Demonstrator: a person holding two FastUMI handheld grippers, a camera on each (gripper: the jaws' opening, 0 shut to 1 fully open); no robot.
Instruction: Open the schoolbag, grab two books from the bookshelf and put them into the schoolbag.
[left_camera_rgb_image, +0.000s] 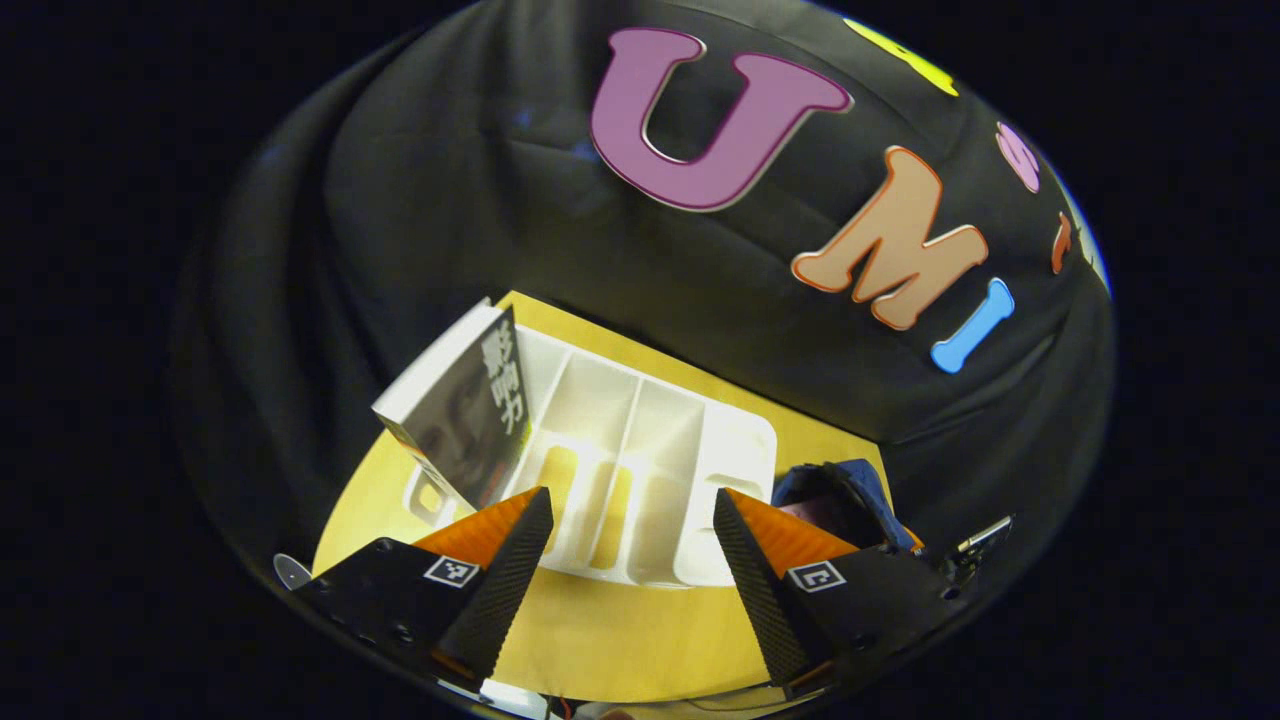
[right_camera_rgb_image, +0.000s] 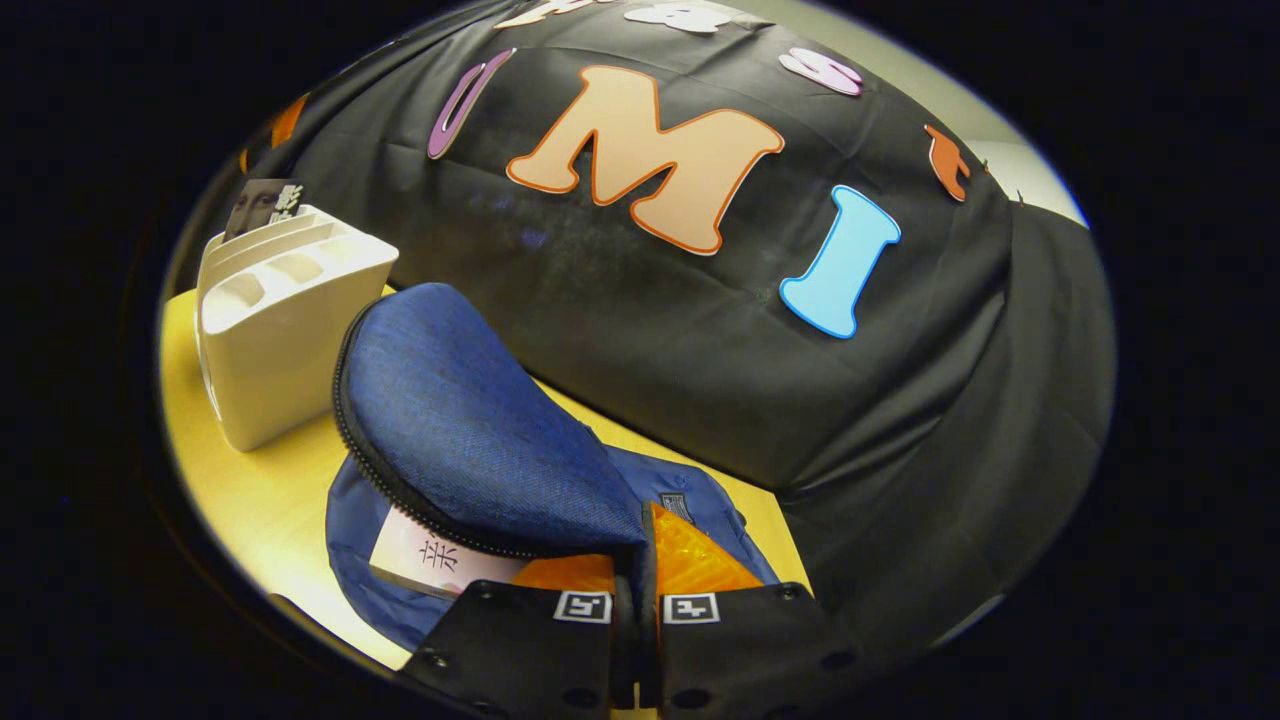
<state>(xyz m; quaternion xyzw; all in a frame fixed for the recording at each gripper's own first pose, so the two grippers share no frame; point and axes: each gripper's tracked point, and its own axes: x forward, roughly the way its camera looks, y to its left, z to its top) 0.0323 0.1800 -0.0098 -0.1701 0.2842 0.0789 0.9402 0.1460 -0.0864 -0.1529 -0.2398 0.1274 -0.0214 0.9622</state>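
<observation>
In the left gripper view, a white bookshelf (left_camera_rgb_image: 640, 470) stands on the yellow table (left_camera_rgb_image: 620, 640). A dark-covered book (left_camera_rgb_image: 465, 415) leans in its leftmost slot. My left gripper (left_camera_rgb_image: 632, 560) is open just in front of the shelf, with nothing between its fingers. The blue schoolbag (left_camera_rgb_image: 845, 500) sits to the shelf's right. In the right gripper view, my right gripper (right_camera_rgb_image: 637, 590) is shut on the schoolbag's flap (right_camera_rgb_image: 470, 420), holding it lifted. A pale pink book (right_camera_rgb_image: 440, 560) lies inside the open schoolbag (right_camera_rgb_image: 380, 580). The bookshelf (right_camera_rgb_image: 285, 320) stands to the left, the dark book (right_camera_rgb_image: 262, 205) sticking up behind it.
The black cloth wall rises close behind the shelf and bag. The table's front edge (right_camera_rgb_image: 240, 570) runs just left of the bag. A small round white thing (left_camera_rgb_image: 291, 571) lies at the table's left edge.
</observation>
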